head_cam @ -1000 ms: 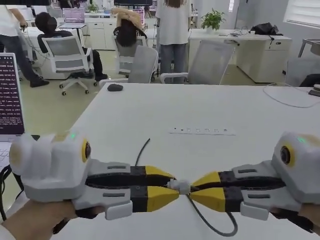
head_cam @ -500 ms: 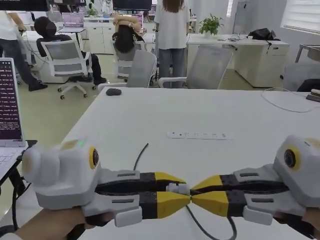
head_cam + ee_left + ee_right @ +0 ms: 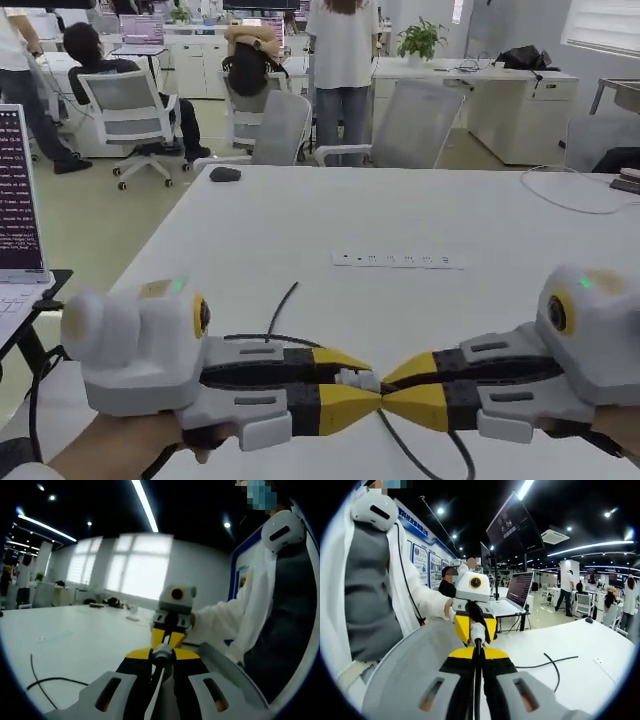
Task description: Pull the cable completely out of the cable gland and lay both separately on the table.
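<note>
Standing tip to tip, left claw (image 3: 362, 386) pinching the cable gland (image 3: 357, 379), right claw (image 3: 390, 393) clamping the cable (image 3: 400, 445), they next need drawing straight apart

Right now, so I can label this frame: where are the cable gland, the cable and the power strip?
cable gland (image 3: 358, 380), head view, middle of its pale body.
cable (image 3: 285, 303), head view, its loose far stretch.
power strip (image 3: 398, 261), head view, middle of its top face.
</note>
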The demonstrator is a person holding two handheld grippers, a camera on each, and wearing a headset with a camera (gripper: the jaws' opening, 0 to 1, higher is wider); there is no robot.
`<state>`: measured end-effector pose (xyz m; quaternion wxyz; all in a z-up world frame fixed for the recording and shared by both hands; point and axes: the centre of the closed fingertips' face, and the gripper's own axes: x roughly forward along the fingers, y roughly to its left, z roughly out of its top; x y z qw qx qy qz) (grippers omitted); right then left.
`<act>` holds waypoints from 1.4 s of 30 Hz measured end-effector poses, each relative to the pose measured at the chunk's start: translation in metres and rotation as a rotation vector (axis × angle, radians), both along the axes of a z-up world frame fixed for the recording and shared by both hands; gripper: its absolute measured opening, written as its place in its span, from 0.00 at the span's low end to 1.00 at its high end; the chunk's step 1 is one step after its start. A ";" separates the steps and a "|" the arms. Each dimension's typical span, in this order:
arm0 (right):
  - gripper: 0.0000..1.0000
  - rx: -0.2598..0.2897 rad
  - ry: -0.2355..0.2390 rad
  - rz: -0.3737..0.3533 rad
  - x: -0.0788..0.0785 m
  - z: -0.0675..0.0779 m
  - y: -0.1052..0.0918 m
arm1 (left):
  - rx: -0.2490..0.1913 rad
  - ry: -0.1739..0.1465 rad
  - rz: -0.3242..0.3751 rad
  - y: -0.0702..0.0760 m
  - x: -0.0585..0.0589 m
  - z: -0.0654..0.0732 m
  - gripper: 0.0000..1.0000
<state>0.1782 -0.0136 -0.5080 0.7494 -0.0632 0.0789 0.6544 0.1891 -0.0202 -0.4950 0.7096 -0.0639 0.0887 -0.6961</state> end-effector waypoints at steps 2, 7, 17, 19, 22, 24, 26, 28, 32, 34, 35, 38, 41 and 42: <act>0.02 -0.006 -0.010 -0.001 0.000 -0.002 0.001 | 0.006 -0.011 0.007 0.001 -0.001 -0.002 0.16; 0.02 -0.092 -0.050 -0.003 0.000 -0.020 -0.005 | 0.013 -0.014 0.024 0.005 0.001 -0.006 0.16; 0.02 -0.246 -0.075 -0.071 0.012 -0.059 -0.040 | -0.031 0.018 0.066 0.017 0.009 0.000 0.16; 0.02 -0.274 -0.071 -0.089 0.015 -0.068 -0.049 | -0.038 0.023 0.073 0.019 0.010 0.002 0.16; 0.02 -0.298 -0.064 -0.107 0.016 -0.075 -0.058 | -0.055 0.035 0.081 0.021 0.010 0.004 0.16; 0.02 -0.310 -0.064 -0.114 0.016 -0.079 -0.061 | -0.064 0.043 0.089 0.021 0.010 0.005 0.16; 0.02 -0.313 -0.059 -0.120 0.015 -0.081 -0.064 | -0.067 0.048 0.088 0.022 0.010 0.006 0.16; 0.02 -0.309 -0.054 -0.125 0.015 -0.081 -0.064 | -0.068 0.052 0.087 0.021 0.009 0.005 0.16; 0.02 -0.316 -0.044 -0.129 0.013 -0.082 -0.064 | -0.066 0.049 0.099 0.021 0.009 0.003 0.16; 0.02 -0.311 -0.016 -0.133 0.013 -0.083 -0.064 | -0.068 0.056 0.107 0.022 0.010 0.003 0.16; 0.02 -0.312 -0.016 -0.140 0.014 -0.083 -0.064 | -0.067 0.056 0.116 0.022 0.011 0.002 0.16; 0.02 -0.296 -0.002 -0.154 0.016 -0.076 -0.065 | -0.076 0.052 0.141 0.024 0.014 0.003 0.16; 0.05 -0.275 -0.006 -0.160 0.017 -0.065 -0.062 | -0.073 0.051 0.157 0.025 0.016 0.001 0.16; 0.07 -0.261 0.004 -0.163 0.017 -0.059 -0.060 | -0.070 0.052 0.163 0.025 0.017 0.000 0.16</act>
